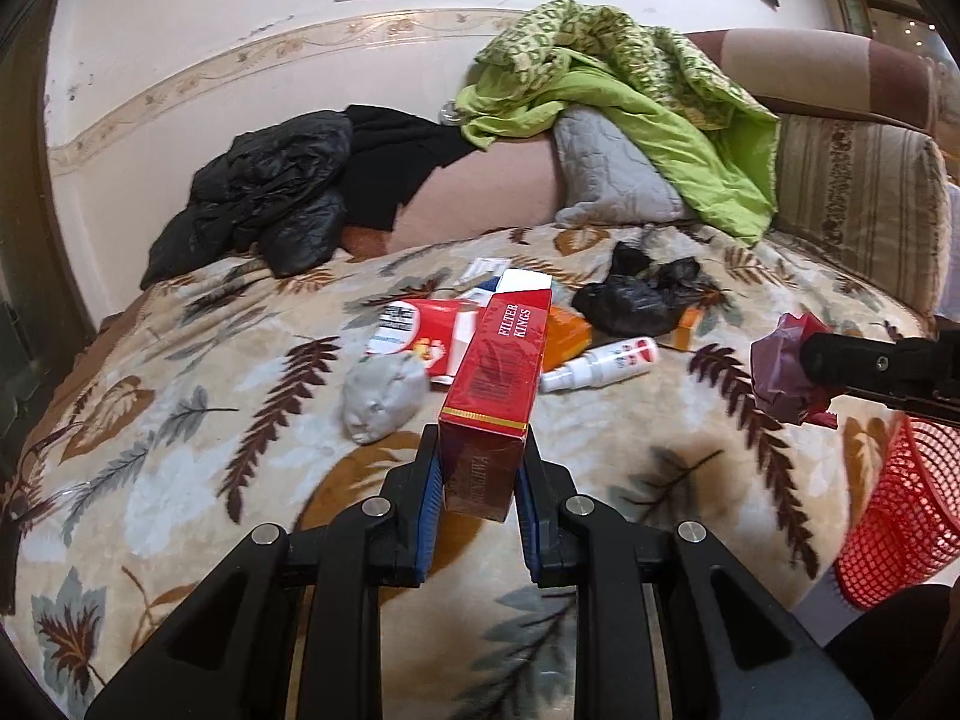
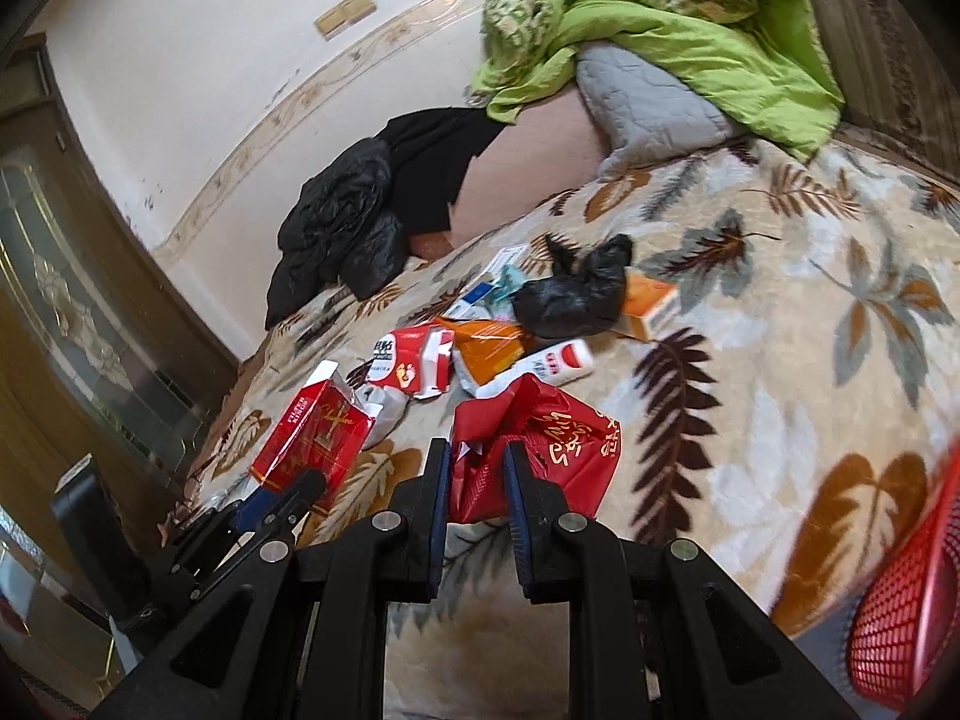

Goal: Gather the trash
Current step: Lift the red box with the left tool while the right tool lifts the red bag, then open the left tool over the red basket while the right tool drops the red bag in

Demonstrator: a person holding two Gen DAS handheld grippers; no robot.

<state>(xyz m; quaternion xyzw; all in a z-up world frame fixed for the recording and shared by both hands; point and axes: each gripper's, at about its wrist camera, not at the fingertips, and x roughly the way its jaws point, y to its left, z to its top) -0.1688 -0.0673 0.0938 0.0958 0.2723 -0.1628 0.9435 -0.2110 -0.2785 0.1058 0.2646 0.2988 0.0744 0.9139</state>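
A red cigarette carton [image 1: 501, 360] with white lettering lies over the cream bedspread [image 1: 198, 420] patterned with brown and grey leaves; beside it, a red mesh basket [image 1: 900, 516].

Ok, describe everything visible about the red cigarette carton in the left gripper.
The red cigarette carton is a long glossy cardboard box printed "FILTER KINGS" in white, with a gold band near its lower end and a white far end. The left gripper clamps its near end between blue pads, holding it above the leaf-patterned blanket, pointing away.
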